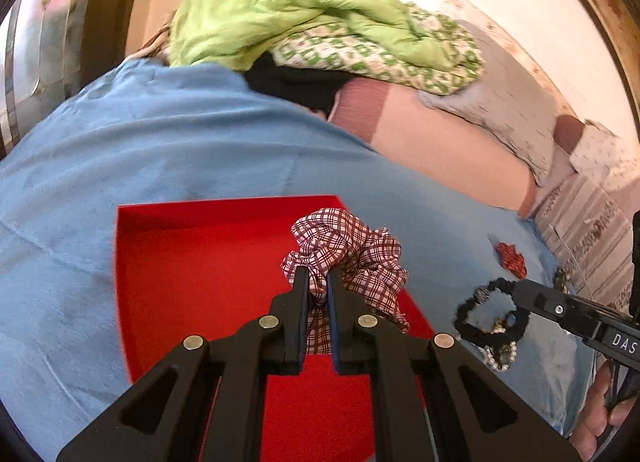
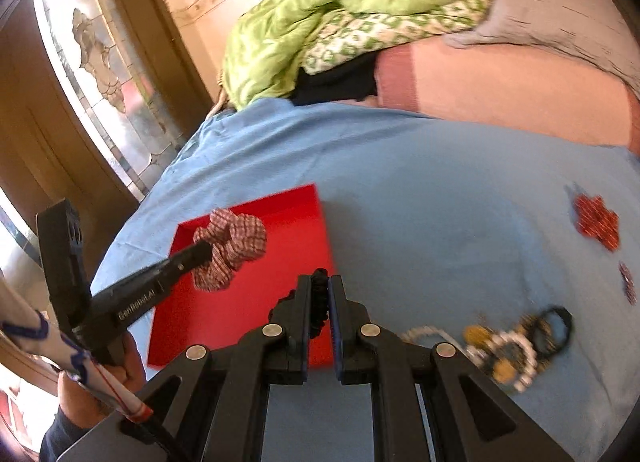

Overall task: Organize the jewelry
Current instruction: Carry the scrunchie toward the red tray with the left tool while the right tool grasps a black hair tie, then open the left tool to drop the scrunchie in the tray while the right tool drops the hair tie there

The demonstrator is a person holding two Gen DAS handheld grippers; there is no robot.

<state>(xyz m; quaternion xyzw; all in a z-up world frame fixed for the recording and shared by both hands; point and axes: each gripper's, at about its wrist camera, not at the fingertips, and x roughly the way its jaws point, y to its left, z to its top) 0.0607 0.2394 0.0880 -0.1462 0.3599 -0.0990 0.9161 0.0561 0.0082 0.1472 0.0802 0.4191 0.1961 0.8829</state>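
Note:
A red tray [image 1: 192, 262] lies on a blue cloth [image 1: 160, 142]; it also shows in the right wrist view [image 2: 280, 230]. My left gripper [image 1: 318, 278] is shut on a plaid scrunchie [image 1: 352, 250] and holds it over the tray's right part; the scrunchie also shows in the right wrist view [image 2: 232, 250]. My right gripper [image 2: 320, 290] is shut on a black scrunchie [image 2: 319, 298] near the tray's right edge; in the left wrist view the black scrunchie [image 1: 490, 316] hangs just right of the tray. A pile of beaded and pearl pieces [image 2: 516, 346] lies on the cloth.
A red flower-shaped piece [image 2: 596, 222] and a small dark piece [image 2: 628, 282] lie on the cloth at the right. A green quilt [image 1: 300, 14] and pillows are heaped behind. A window [image 2: 100, 62] stands at the left.

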